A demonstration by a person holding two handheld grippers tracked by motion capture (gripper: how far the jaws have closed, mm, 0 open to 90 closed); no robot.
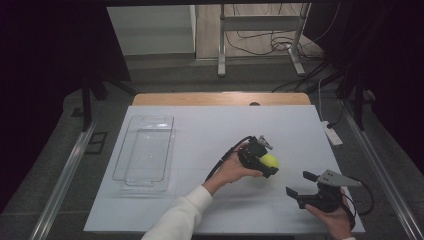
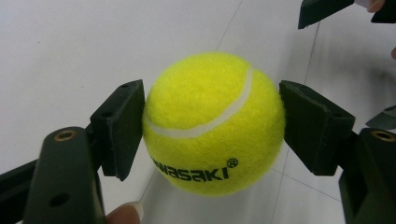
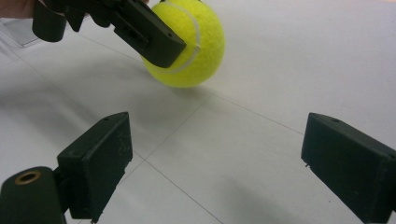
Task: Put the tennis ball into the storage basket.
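I have the tennis ball (image 2: 214, 123) clamped in the left gripper (image 1: 261, 159): in the left gripper view both black pads press into its yellow felt, one on each side, with the white seam curving across the front and black lettering low on its face. The ball sits a little right of the middle of the white table (image 1: 210, 135), and in the right gripper view a clear gap and a soft shadow show beneath it, so it hangs just off the surface rather than resting on it. My left hand (image 1: 231, 171) wraps the gripper body from behind, the white sleeve (image 1: 180, 217) running back to the bottom edge of the high view, and the black cable loops away from the gripper toward the left. The right gripper (image 1: 301, 184) rests near the table's front right corner, well apart from the ball, held by my right hand (image 1: 334, 217); its jaws stand wide and released, with nothing but bare tabletop between them in the right gripper view, and the grey three-cornered plate on top points toward the ball. Further out, a clear plastic tray (image 1: 145, 150) lies on the left part of the table, long side running away from me; I see through its floor to the white surface, and nothing lies inside it. It is well apart from both grippers.
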